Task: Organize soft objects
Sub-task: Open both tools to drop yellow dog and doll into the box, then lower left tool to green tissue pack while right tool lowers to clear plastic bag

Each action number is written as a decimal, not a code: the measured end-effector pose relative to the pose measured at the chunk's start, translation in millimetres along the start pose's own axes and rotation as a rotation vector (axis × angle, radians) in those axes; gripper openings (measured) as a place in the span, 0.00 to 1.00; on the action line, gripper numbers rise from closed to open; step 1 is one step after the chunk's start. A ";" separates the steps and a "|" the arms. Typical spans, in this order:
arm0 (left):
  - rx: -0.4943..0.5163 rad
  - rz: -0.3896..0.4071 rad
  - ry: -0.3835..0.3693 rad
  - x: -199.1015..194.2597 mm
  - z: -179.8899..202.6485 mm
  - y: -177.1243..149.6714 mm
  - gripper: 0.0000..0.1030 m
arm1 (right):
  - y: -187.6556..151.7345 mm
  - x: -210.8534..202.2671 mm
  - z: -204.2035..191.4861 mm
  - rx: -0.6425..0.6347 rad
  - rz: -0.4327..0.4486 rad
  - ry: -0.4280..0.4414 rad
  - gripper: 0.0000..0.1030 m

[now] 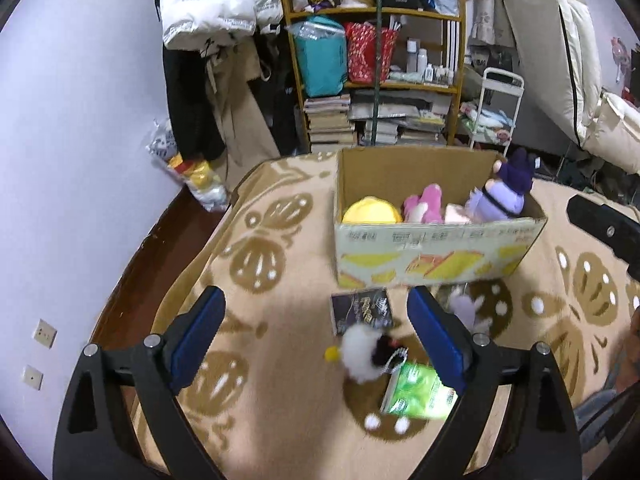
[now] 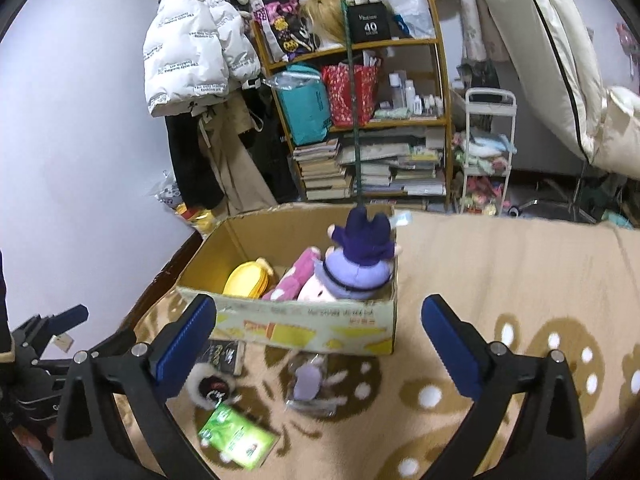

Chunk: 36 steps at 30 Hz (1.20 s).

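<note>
A cardboard box [image 1: 436,248] [image 2: 312,324] stands on a beige patterned blanket. Inside lie a yellow plush [image 1: 370,210] [image 2: 246,278], a pink plush [image 1: 424,202] [image 2: 296,276] and a purple-hatted doll [image 1: 504,196] [image 2: 356,260]. In front of the box lie a white and black fluffy toy [image 1: 368,354] [image 2: 208,388], a small lilac plush [image 1: 466,308] [image 2: 308,380], a green packet [image 1: 416,394] [image 2: 238,436] and a dark booklet [image 1: 360,310] [image 2: 224,354]. My left gripper [image 1: 316,308] is open above the fluffy toy, holding nothing. My right gripper [image 2: 320,316] is open before the box, holding nothing.
A wooden shelf [image 1: 376,80] [image 2: 360,120] with books, bags and bottles stands behind the box. White jackets [image 1: 208,0] [image 2: 192,40] hang at the left. A white trolley [image 2: 486,152] is at the right. The blanket [image 2: 520,272] ends at a dark wooden edge on the left.
</note>
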<state>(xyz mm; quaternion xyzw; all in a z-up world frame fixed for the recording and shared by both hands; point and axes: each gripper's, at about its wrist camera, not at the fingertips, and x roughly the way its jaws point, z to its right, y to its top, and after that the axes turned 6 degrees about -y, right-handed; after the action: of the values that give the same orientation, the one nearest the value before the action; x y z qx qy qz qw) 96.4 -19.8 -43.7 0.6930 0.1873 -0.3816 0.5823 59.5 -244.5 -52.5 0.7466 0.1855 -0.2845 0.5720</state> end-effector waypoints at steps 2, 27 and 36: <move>-0.007 -0.020 -0.004 -3.7 -4.3 -4.9 0.89 | -2.0 -2.6 0.8 0.004 -0.016 0.000 1.00; -0.006 -0.112 -0.005 16.1 12.1 -28.7 0.89 | -19.0 27.0 -5.0 -0.042 -0.147 -0.017 1.00; 0.013 -0.133 0.004 26.1 27.3 -37.2 0.89 | -21.9 44.7 -10.5 -0.088 -0.212 0.014 1.00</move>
<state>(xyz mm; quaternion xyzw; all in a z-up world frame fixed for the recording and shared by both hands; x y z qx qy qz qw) 78.4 -41.2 -88.7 0.6836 0.2317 -0.4190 0.5508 82.9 -230.5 -95.5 0.6989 0.2797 -0.3297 0.5698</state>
